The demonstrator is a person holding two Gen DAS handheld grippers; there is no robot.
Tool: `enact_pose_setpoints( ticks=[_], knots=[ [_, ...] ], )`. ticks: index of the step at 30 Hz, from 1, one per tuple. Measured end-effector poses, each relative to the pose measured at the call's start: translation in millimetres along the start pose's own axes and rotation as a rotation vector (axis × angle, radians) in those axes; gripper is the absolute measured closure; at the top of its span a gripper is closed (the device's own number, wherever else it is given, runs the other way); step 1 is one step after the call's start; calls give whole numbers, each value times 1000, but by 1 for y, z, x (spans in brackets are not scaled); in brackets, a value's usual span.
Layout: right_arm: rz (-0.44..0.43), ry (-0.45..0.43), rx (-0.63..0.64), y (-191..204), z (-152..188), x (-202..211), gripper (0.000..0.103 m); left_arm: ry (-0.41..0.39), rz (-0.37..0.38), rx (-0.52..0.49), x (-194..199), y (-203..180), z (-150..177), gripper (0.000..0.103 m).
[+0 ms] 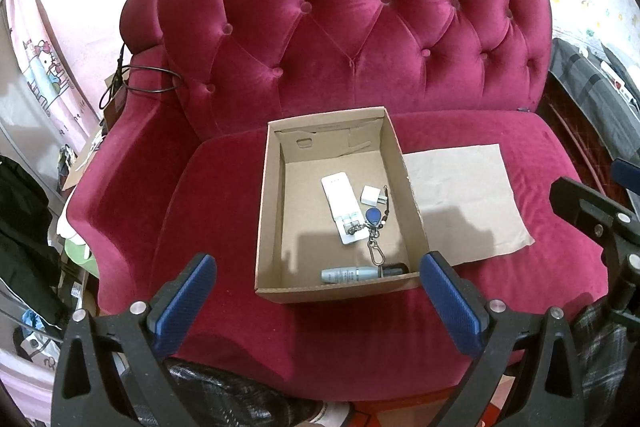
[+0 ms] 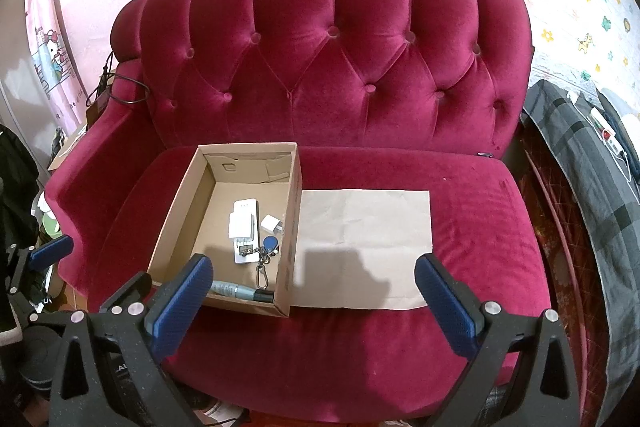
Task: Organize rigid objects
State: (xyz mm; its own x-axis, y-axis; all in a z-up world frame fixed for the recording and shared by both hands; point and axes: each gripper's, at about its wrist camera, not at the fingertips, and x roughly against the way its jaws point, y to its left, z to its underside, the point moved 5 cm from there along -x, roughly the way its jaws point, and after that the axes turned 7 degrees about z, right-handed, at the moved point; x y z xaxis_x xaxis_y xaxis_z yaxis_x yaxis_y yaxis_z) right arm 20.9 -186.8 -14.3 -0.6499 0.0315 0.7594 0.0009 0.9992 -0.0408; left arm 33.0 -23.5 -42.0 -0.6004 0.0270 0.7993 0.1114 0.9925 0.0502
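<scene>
Both wrist views face the sofa (image 1: 360, 27) from above-front, sharing the box (image 1: 272, 187).

An open-topped brown cardboard box (image 1: 272, 211) sits on the seat cushion of a crimson tufted velvet sofa (image 1: 360, 39), forward of the backrest. A flat sheet of tan kraft paper (image 1: 464, 203) lies on the cushion immediately right of the box, its left edge at the box's right wall. Inside the box, a flat white rectangular device (image 1: 340, 205) lies near the centre. A small white cube charger (image 1: 370, 195) lies just to its right. A blue key fob on a metal chain with clip (image 1: 374, 223) overlaps the device's near end. A grey cylindrical marker pen (image 1: 352, 274) lies along the near wall.
</scene>
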Motion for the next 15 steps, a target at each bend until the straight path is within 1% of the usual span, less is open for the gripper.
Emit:
enact_pose_setpoints(
  ticks=[12, 15],
  knots=[
    [-1, 5, -8, 0, -3, -5, 0, 8, 5, -5, -7, -2, -3, 0],
    [-3, 8, -13, -3, -5, -8, 0, 5, -5, -11, -8, -4, -4, 0]
  ],
)
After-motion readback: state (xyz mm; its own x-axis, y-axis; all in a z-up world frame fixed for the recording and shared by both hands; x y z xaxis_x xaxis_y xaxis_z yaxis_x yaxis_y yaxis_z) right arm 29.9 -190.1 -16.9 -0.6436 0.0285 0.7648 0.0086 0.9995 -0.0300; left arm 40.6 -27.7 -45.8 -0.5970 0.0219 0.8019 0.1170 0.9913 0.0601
